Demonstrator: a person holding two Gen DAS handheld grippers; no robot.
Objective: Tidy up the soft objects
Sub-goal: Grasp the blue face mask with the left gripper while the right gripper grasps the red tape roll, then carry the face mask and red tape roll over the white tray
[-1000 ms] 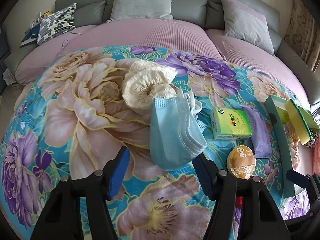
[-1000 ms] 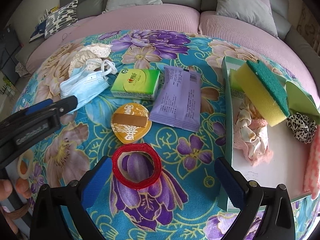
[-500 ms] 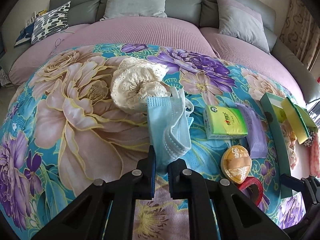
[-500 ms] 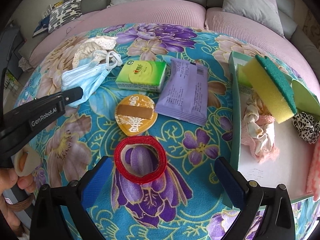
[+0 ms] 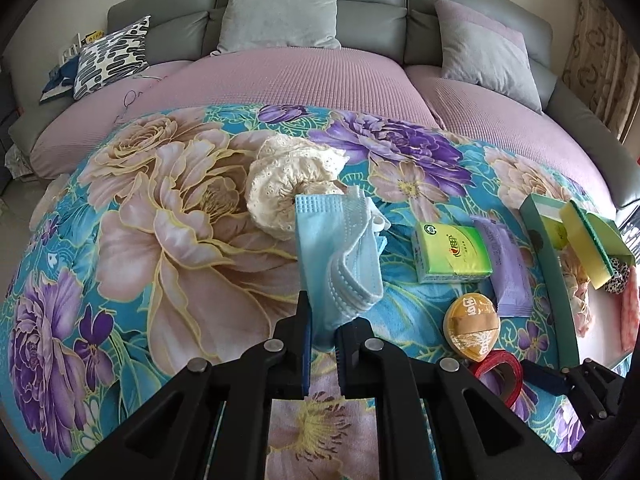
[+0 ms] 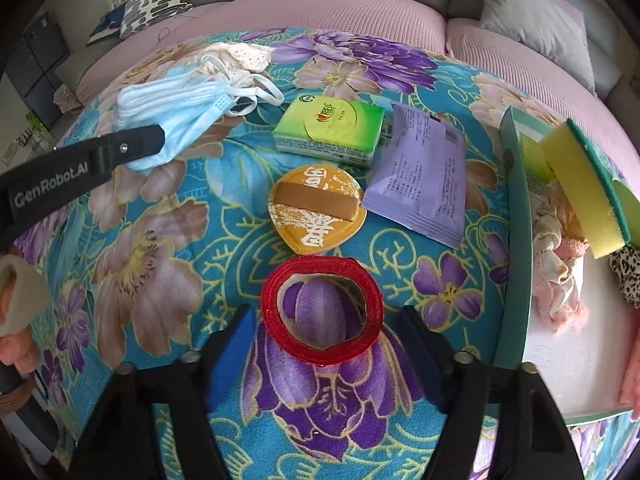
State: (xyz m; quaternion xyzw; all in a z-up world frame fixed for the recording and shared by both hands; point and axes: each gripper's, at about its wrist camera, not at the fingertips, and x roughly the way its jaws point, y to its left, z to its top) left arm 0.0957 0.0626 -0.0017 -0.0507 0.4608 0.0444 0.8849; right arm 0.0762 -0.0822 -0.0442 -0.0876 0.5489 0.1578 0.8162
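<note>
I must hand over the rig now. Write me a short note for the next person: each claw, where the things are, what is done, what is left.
Left claw: shut on the blue face masks, near edge pinched, the rest lying on the floral blanket.
Right claw: jaws closing around the red tape ring; pads not yet on it.
In the green tray: yellow sponge, pink scrunchie, leopard scrunchie.
On the blanket: cream lace cloth, green tissue pack, purple wipes packet, round orange packet.
Left: probably move the masks and ring, then the rest.
</note>
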